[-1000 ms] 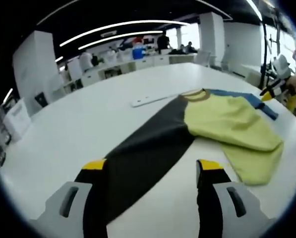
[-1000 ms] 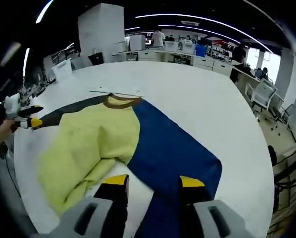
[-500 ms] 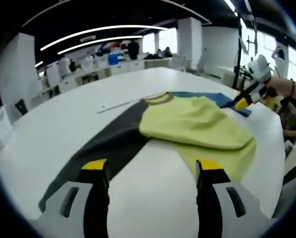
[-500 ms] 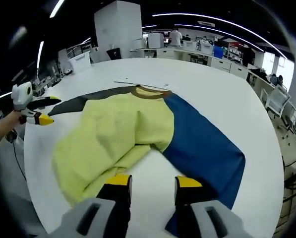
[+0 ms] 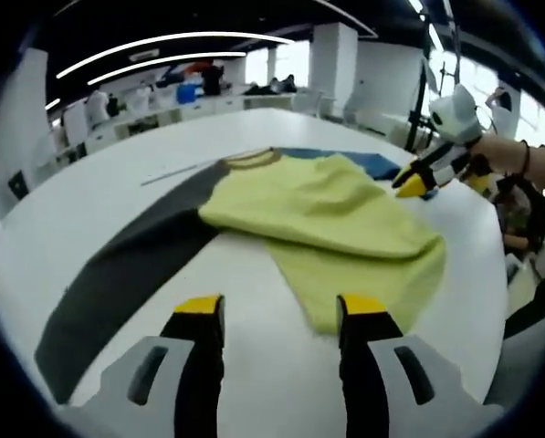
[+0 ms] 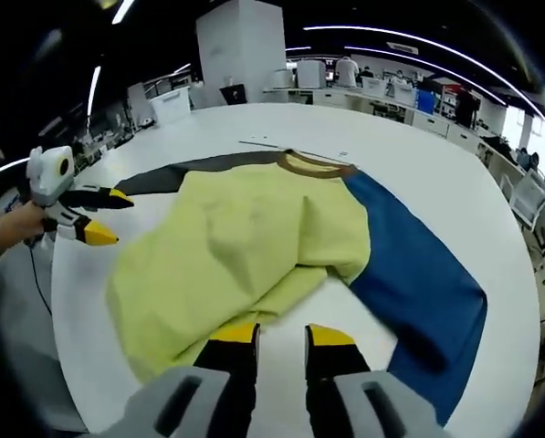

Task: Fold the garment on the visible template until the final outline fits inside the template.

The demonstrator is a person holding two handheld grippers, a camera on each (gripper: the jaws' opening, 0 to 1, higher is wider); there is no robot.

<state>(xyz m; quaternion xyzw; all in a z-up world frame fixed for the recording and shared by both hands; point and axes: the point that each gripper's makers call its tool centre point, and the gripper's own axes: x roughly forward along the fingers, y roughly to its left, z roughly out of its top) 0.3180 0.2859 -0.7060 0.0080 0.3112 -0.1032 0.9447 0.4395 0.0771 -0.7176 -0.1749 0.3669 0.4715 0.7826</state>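
Observation:
A long-sleeved garment lies flat on the white table (image 5: 117,201): yellow body (image 5: 318,205) (image 6: 245,246), dark grey sleeve (image 5: 117,274) (image 6: 185,172), blue sleeve (image 6: 418,292) (image 5: 363,162) and brown collar (image 6: 313,166). The yellow lower part is folded and rumpled. My left gripper (image 5: 281,310) stands open over bare table just short of the yellow hem; it also appears at the left (image 6: 94,217), held in a hand. My right gripper (image 6: 281,336) is open by a narrow gap at the yellow hem, nothing between its jaws. It also hovers near the blue sleeve (image 5: 418,178).
A thin white strip (image 6: 258,144) (image 5: 176,172) lies on the table beyond the collar. The table's rounded edge (image 6: 71,365) runs close behind the hem. Desks, chairs and people stand far off in the room.
Both grippers have moved inward from the sleeves toward the yellow hem. The jaws of each have narrowed. The garment lies as before.

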